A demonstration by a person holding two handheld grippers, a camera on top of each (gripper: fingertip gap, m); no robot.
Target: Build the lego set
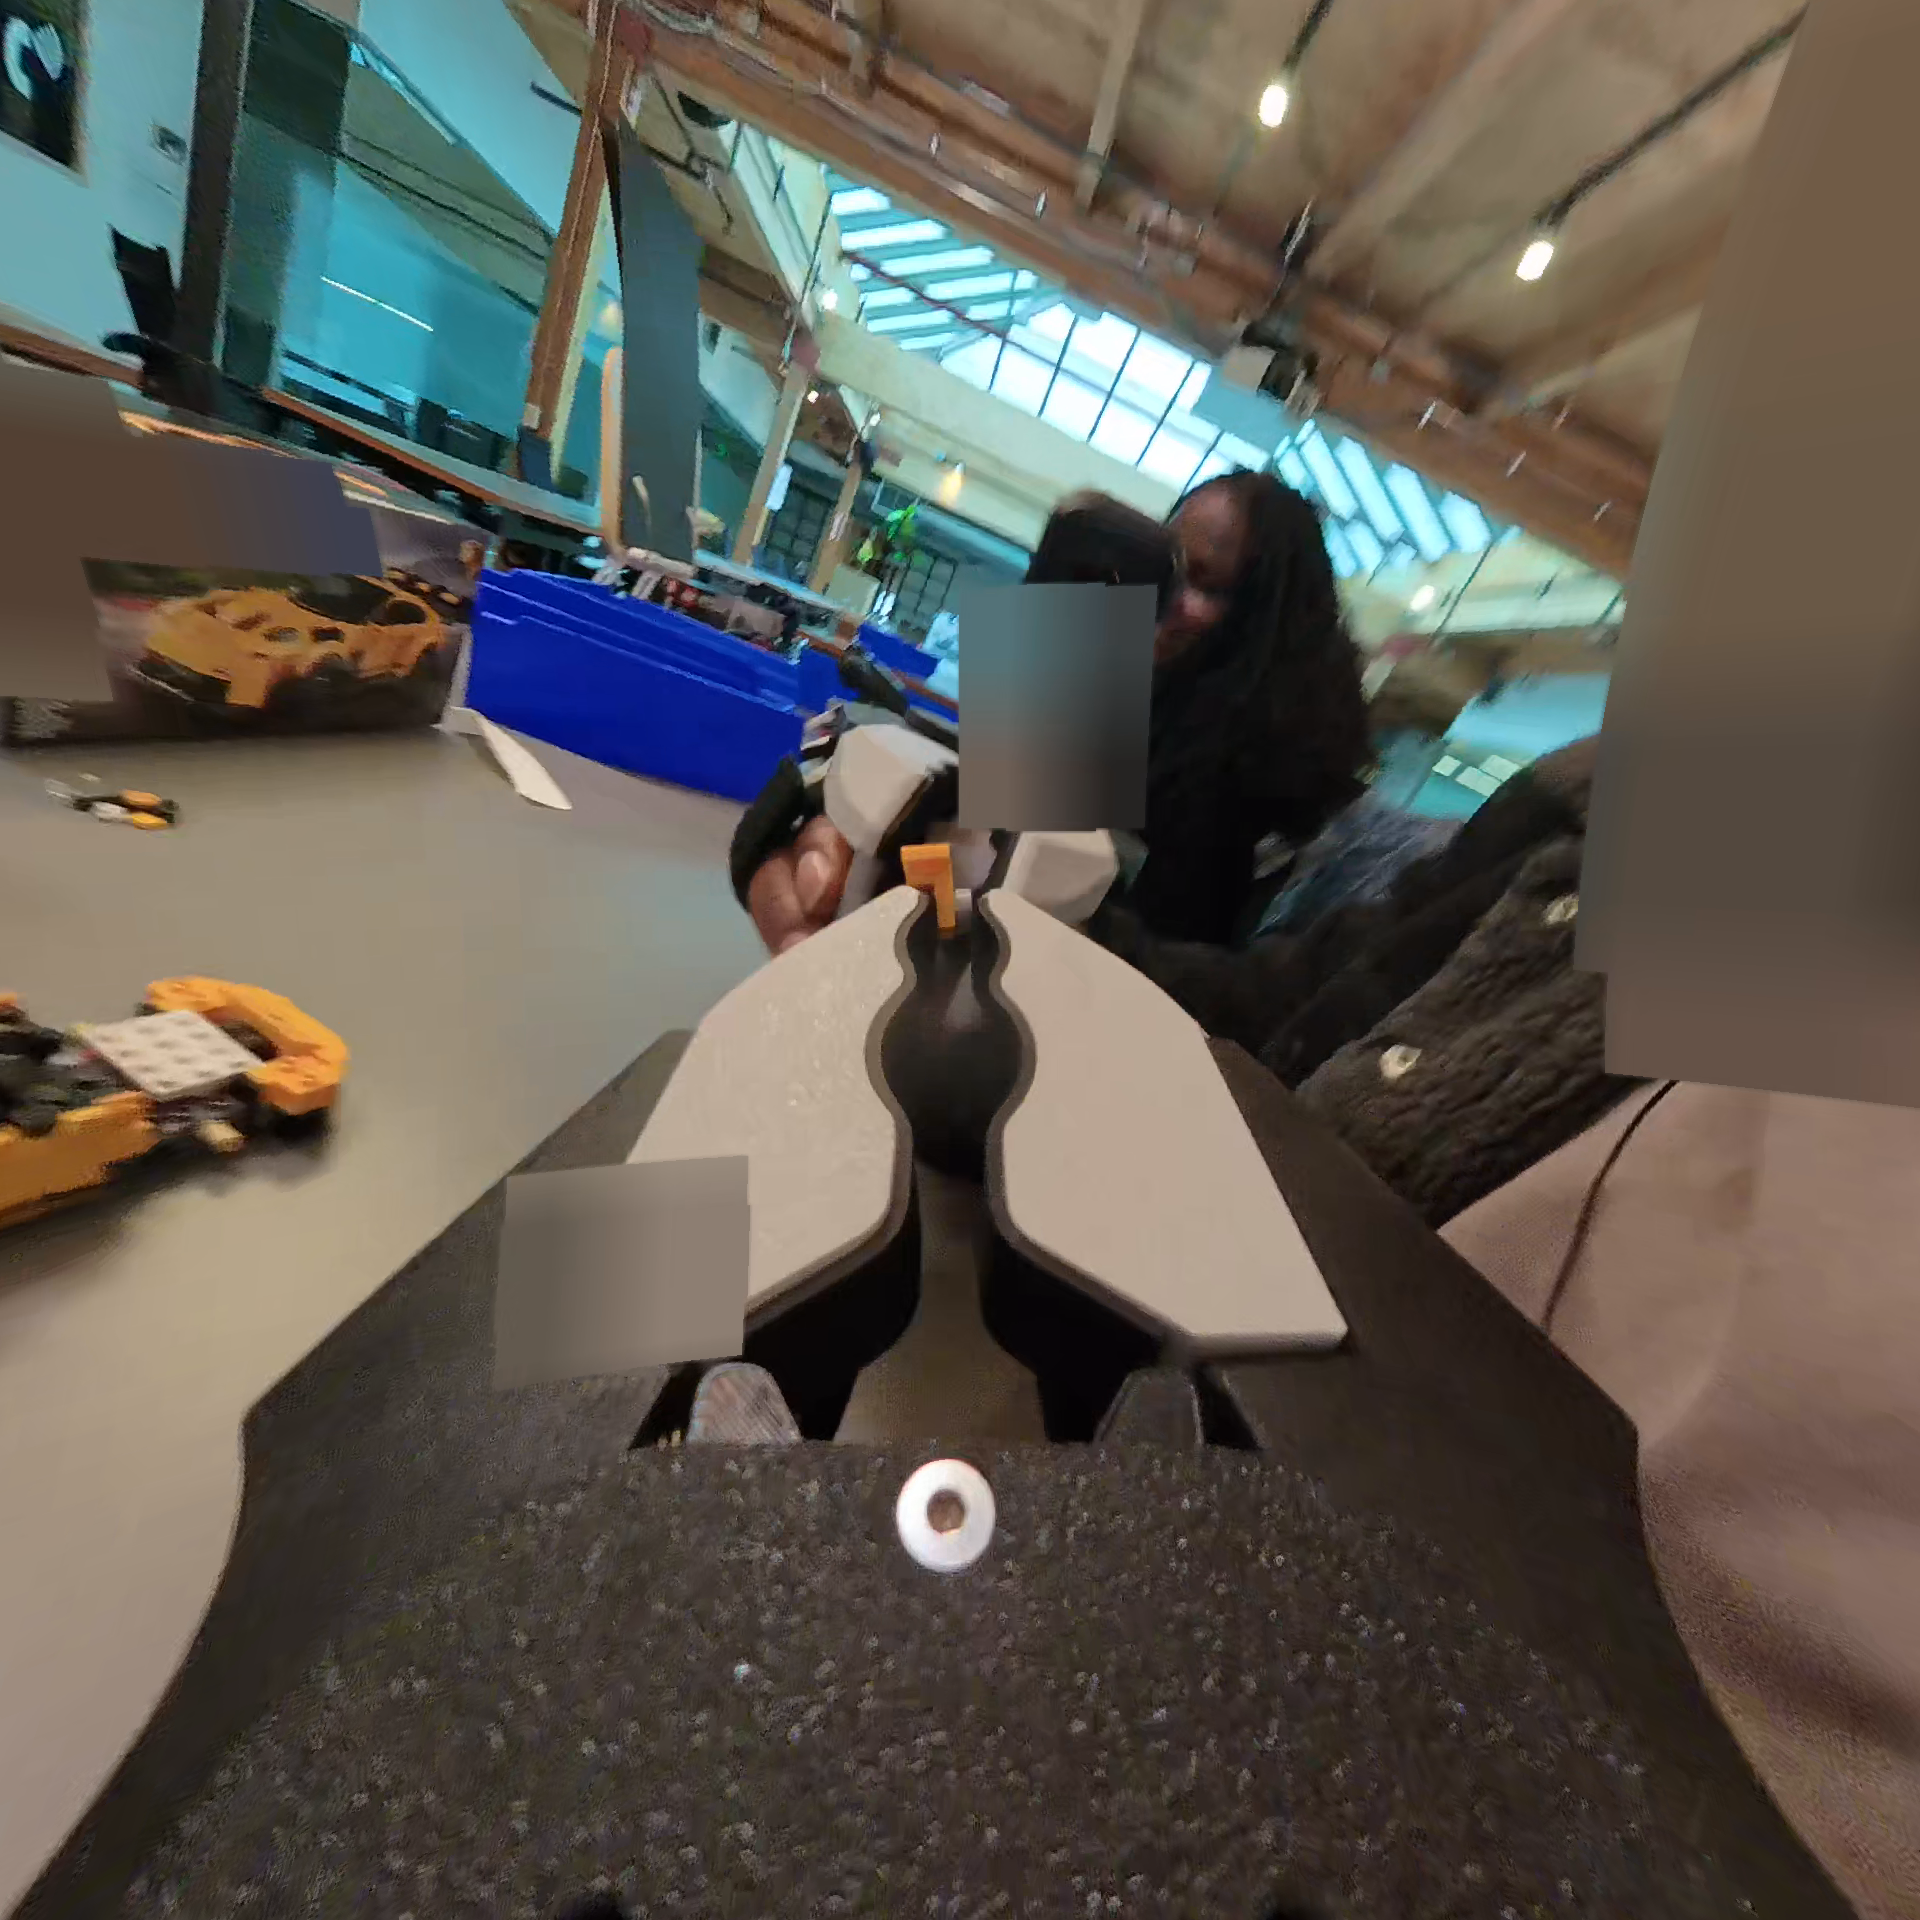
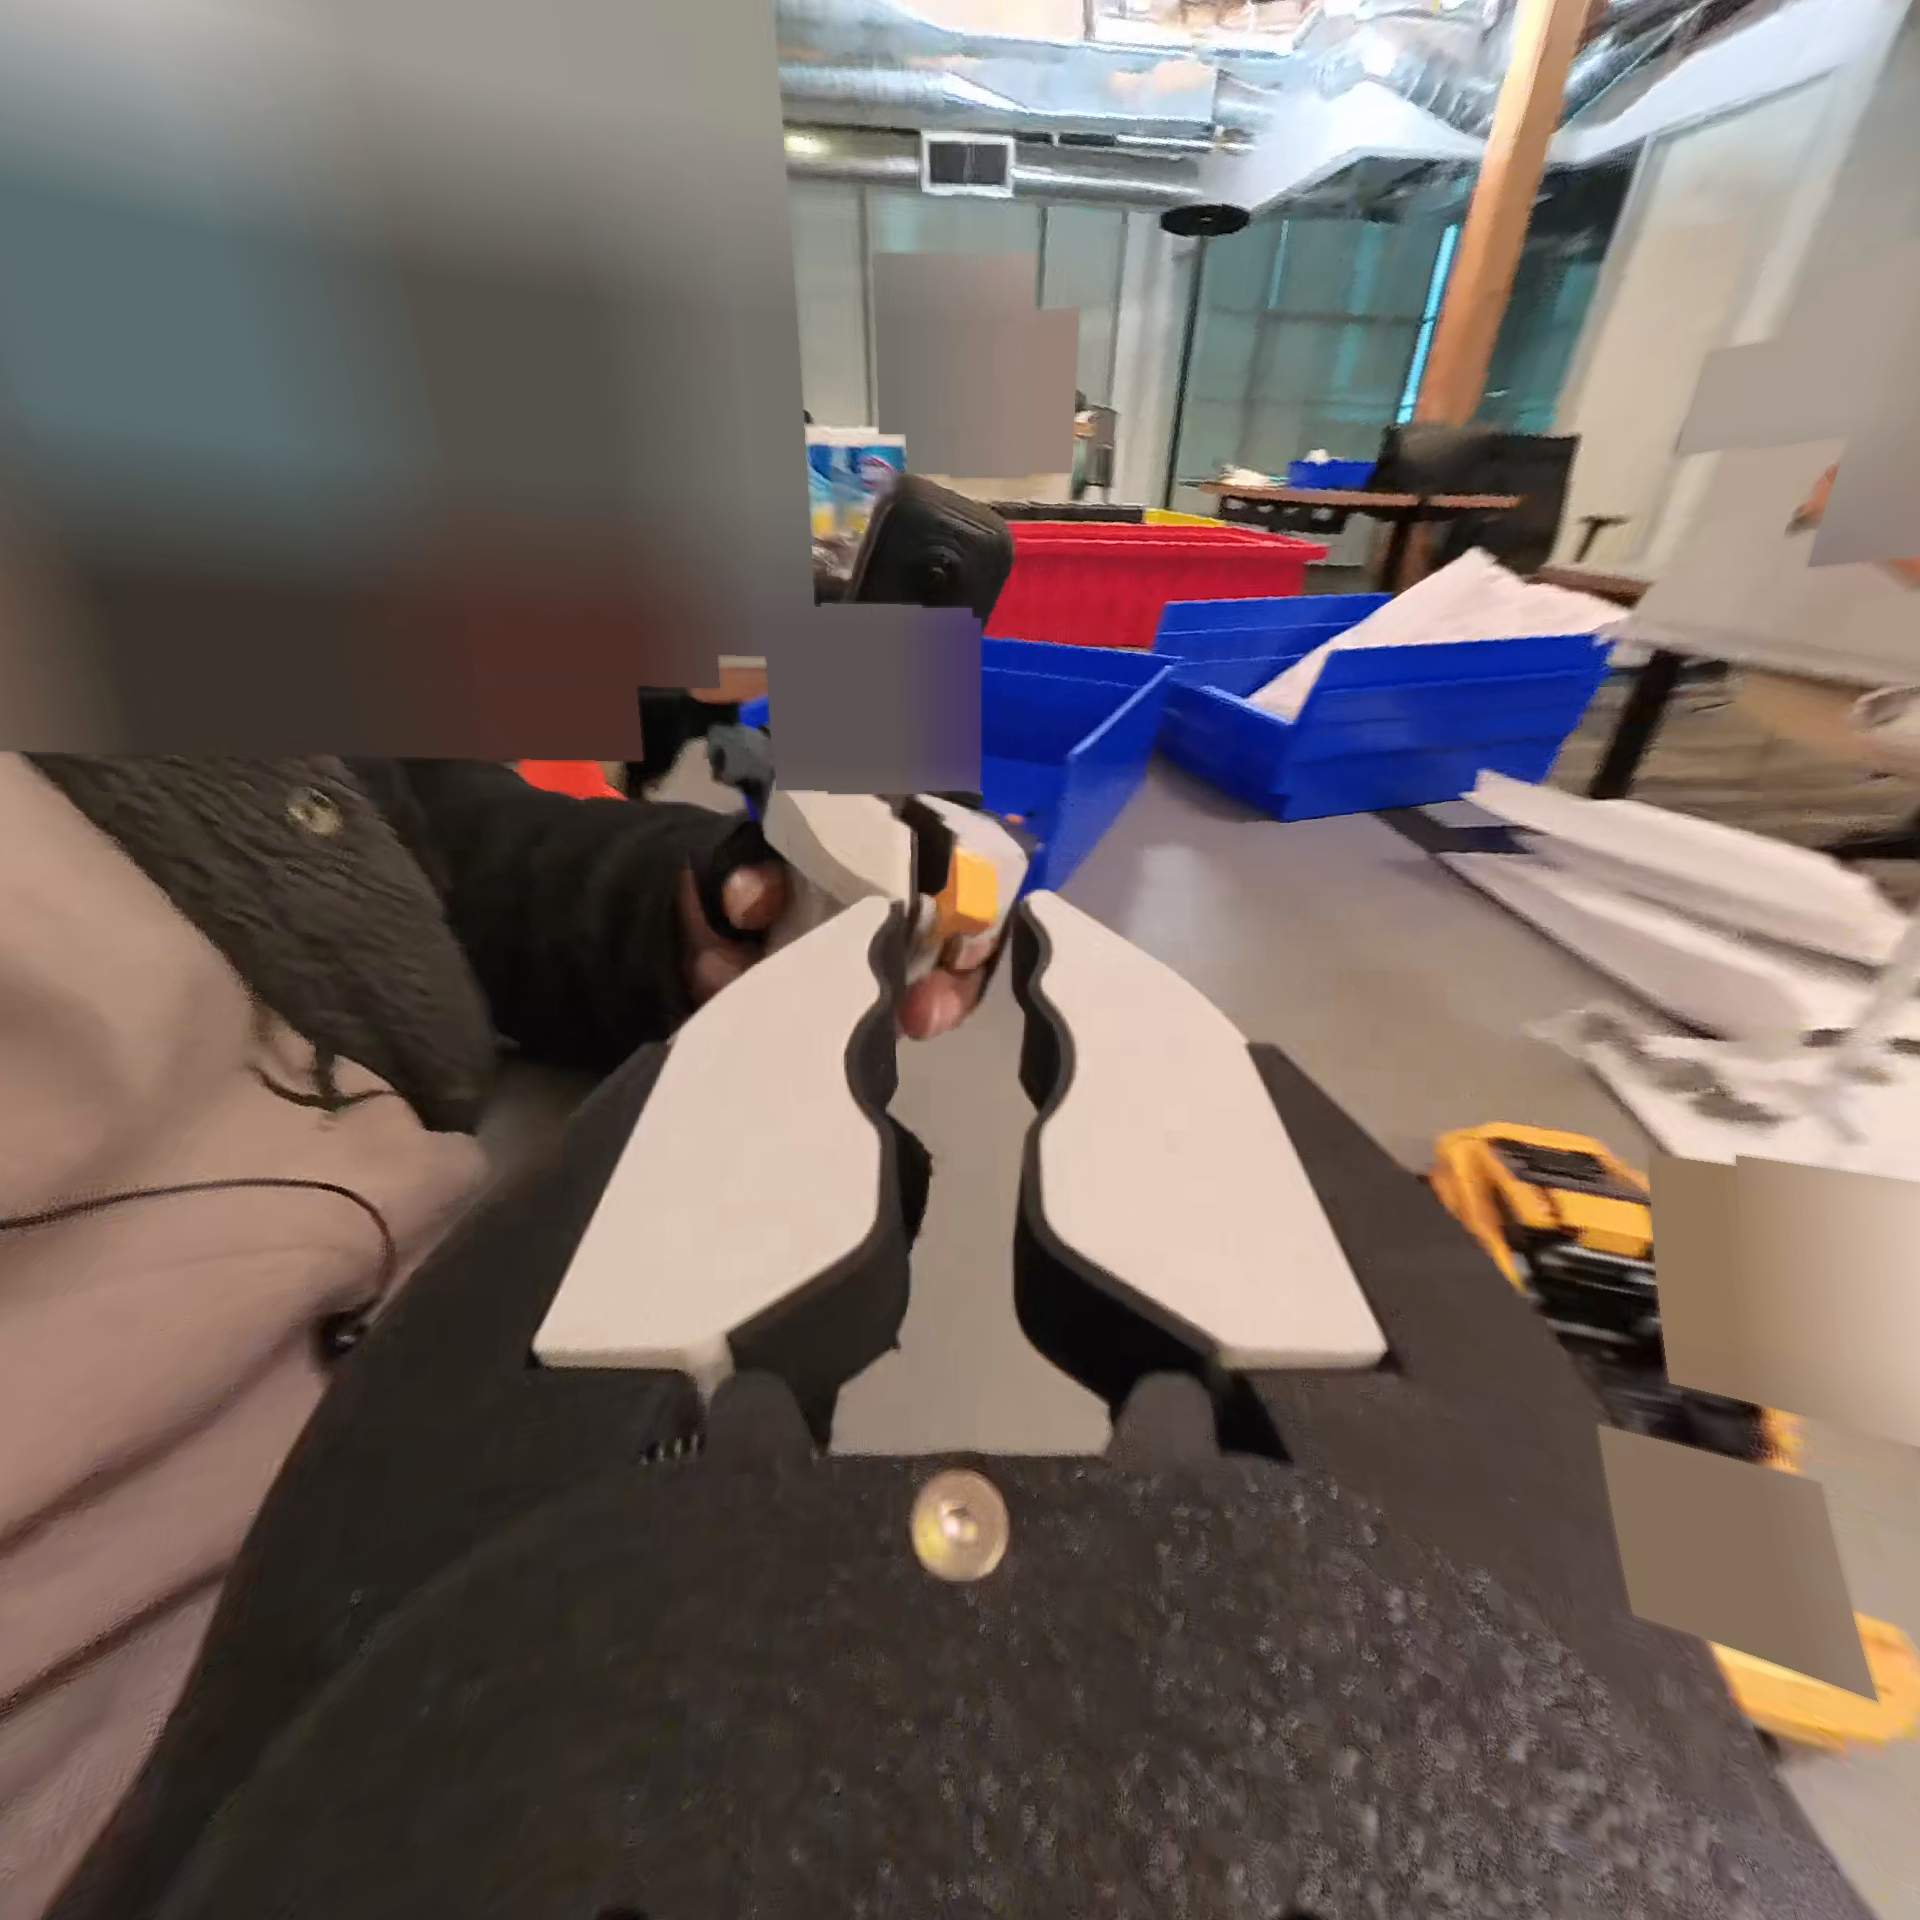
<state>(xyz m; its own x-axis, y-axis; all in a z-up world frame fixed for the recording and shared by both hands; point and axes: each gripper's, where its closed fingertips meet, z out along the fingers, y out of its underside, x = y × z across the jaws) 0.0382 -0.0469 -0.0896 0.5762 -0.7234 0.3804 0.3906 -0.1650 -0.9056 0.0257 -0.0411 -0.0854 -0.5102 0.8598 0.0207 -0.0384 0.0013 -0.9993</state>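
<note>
Pinching a small orange lego piece [image 1: 928, 878] at its tips, the left gripper [image 1: 951, 909] hangs above the grey table [image 1: 416, 914]; the half-built orange car [image 1: 156, 1081] lies near the table's left edge; in the right wrist view, the right gripper [image 2: 951, 935] is spread, empty, facing that same piece [image 2: 971, 894]; blue bins [image 2: 1382, 707] stand beyond.

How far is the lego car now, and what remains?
Partly done: the yellow car body lies on the grey table, its grey plate bare on top. In hand: the left gripper pinches a small orange piece. The right gripper is open. Attaching that piece remains.
</note>
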